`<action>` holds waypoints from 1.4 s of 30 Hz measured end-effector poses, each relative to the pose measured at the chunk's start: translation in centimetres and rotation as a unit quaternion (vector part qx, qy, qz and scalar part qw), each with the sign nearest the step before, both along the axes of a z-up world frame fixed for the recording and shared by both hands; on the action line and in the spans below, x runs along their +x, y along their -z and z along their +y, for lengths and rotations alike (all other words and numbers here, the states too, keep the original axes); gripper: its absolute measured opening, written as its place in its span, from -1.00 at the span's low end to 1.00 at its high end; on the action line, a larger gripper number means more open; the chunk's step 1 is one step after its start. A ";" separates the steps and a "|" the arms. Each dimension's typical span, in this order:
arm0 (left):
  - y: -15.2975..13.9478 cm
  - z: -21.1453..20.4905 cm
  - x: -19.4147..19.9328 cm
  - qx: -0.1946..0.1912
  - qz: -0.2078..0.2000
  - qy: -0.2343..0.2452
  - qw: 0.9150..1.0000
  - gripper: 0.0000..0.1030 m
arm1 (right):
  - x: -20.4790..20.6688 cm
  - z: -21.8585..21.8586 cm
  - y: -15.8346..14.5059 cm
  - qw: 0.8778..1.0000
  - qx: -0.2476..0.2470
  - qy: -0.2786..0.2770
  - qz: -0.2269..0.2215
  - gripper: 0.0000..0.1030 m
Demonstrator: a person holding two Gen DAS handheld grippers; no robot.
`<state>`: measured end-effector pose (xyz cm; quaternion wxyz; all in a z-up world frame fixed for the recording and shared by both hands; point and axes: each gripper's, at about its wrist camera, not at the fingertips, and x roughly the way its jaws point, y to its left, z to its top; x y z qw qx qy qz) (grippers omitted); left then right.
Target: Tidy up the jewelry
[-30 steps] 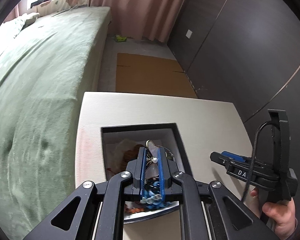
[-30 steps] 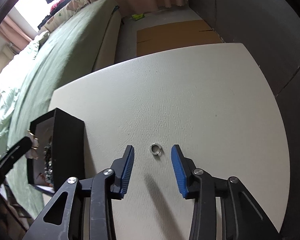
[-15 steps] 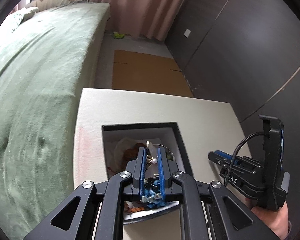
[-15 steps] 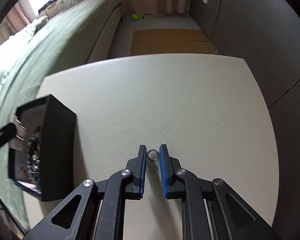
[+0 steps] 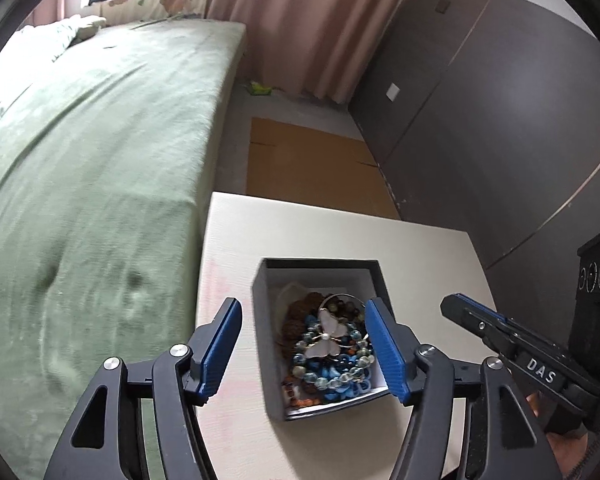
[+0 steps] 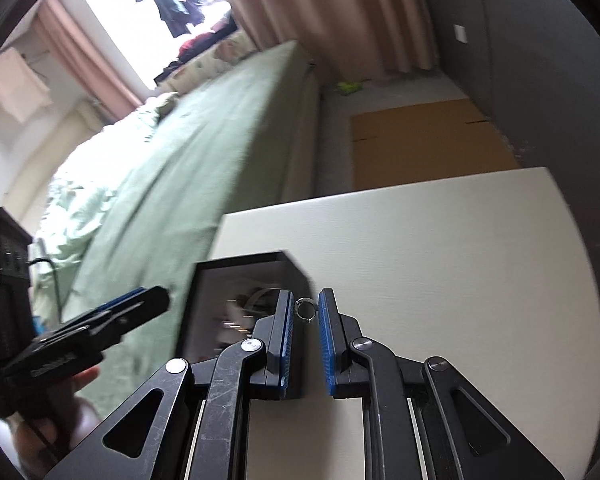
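The left gripper (image 5: 302,348) has just sprung apart, its blue pads wide on either side of the black box (image 5: 266,344) with nothing pinched between them. Down in the box, a butterfly brooch (image 5: 327,335) lies on top of a heap of bead bracelets (image 5: 332,372), blue, clear and brown all tangled together. The box sits on the pale table (image 5: 340,236), close to the edge that faces the green bed (image 5: 80,160).

Over on the other side, the right gripper (image 6: 305,312) is squeezed down narrow on a small silver ring (image 6: 305,309), caught right at the tips of its pads. It is up off the table, and in that gripper's own view the ring shows against the near corner of the box (image 6: 296,276). That view is smeared with motion, so the inside of the box reads only as a blur there.

Each gripper shows in the other's view, the right one (image 5: 460,308) off to the side of the box, the left one (image 6: 140,304) held in a hand (image 6: 56,408) low in the corner. Flat cardboard (image 5: 312,168) lies on the floor beyond the table, pink curtains (image 5: 300,20) behind.
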<state>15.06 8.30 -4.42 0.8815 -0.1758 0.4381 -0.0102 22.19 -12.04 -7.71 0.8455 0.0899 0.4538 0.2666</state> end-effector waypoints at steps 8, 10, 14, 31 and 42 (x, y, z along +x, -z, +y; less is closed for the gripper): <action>-1.2 2.4 -1.4 -0.012 -0.021 -0.032 0.999 0.52 | -1.2 2.6 -0.2 0.997 0.056 -0.048 0.001 -0.65; -1.5 2.7 -1.7 -0.016 -0.030 -0.039 0.999 0.69 | -1.2 2.6 0.0 0.997 0.062 -0.043 0.010 -0.30; -2.0 2.8 -2.3 -0.017 -0.042 -0.046 0.998 0.77 | -1.4 1.4 0.1 0.996 0.077 -0.026 0.021 -0.25; -4.1 -0.3 -6.5 0.010 -0.083 -0.022 0.996 0.99 | -5.3 -4.4 -2.1 0.999 0.018 0.029 -0.008 0.53; -5.8 -4.7 -9.5 0.055 -0.108 0.002 0.993 0.99 | -9.5 -8.7 -4.5 0.997 -0.029 0.047 -0.055 1.00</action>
